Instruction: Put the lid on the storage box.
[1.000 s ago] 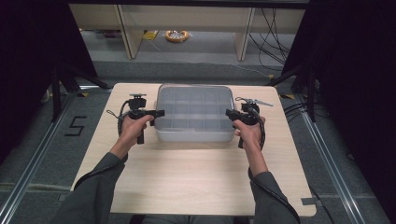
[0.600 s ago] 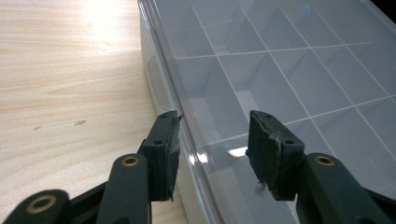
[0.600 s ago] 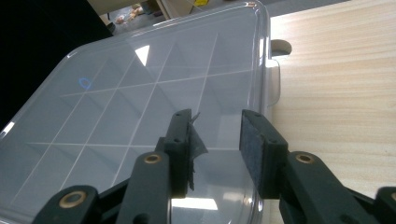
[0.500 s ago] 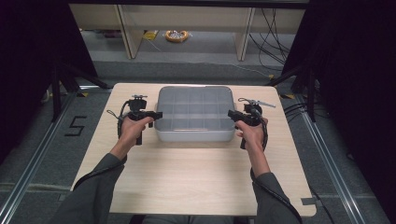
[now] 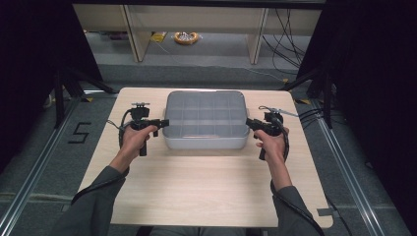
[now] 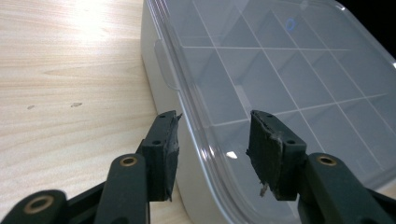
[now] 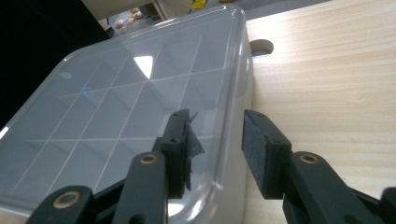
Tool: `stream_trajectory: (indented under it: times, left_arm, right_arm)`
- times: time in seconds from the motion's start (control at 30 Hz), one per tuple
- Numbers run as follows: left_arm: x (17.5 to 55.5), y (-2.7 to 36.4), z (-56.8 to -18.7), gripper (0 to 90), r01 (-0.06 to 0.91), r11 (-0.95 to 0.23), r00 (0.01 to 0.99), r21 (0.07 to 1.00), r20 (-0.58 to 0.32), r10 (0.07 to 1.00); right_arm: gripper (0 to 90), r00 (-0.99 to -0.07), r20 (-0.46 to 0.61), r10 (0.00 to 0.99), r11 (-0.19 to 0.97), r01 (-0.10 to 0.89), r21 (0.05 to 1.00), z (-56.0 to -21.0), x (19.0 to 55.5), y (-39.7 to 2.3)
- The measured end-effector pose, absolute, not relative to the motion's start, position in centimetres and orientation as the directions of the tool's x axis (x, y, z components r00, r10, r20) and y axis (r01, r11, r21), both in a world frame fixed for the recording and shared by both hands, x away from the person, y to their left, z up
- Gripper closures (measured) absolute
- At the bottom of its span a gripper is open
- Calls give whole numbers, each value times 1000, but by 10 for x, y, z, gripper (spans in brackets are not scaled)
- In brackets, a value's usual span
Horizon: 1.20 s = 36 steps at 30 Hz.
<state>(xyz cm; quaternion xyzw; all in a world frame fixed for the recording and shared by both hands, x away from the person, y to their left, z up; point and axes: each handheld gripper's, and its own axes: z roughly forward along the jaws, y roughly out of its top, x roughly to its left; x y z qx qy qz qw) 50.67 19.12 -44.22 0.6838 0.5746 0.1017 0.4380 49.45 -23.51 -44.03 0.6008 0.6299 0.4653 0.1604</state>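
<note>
Both open tools, left tool (image 5: 164, 122) and right tool (image 5: 248, 122), straddle the clear compartmented plastic box's (image 5: 205, 118) lid rim mid-frame; clamp evenly, lift together.

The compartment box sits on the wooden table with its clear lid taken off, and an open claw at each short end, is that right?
Not quite: the clear lid is on the compartment box, not off. The left gripper view shows its rim running along the box's edge, with reflections on it above the dividers. The rest holds: the box sits on the wooden table, with the left claw and right claw open at its short ends.
</note>
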Motion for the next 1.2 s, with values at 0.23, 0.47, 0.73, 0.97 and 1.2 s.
stream_trajectory:
  times: [0.23, 0.47, 0.73, 0.97, 1.2]
  left_arm:
    - [489, 195, -442, 462, 680, 47, 352, 732, -382, 855]
    - [470, 194, -449, 420, 664, 66, 389, 745, -419, 820]
    - [454, 195, -450, 359, 670, 35, 410, 741, -409, 815]
    - [445, 198, -450, 322, 670, 28, 411, 742, -403, 818]
    - [441, 195, -451, 303, 673, 14, 423, 740, -399, 814]
  right_arm:
    - [590, -231, 362, 903, -160, 601, 783, -444, 484, -244]
    - [483, -291, 409, 865, -175, 589, 789, -446, 464, -240]
    - [393, -315, 468, 826, -207, 602, 771, -452, 446, -238]
    - [369, -291, 484, 825, -223, 620, 752, -448, 439, -238]
    - [357, -302, 486, 820, -208, 635, 744, -453, 438, -235]
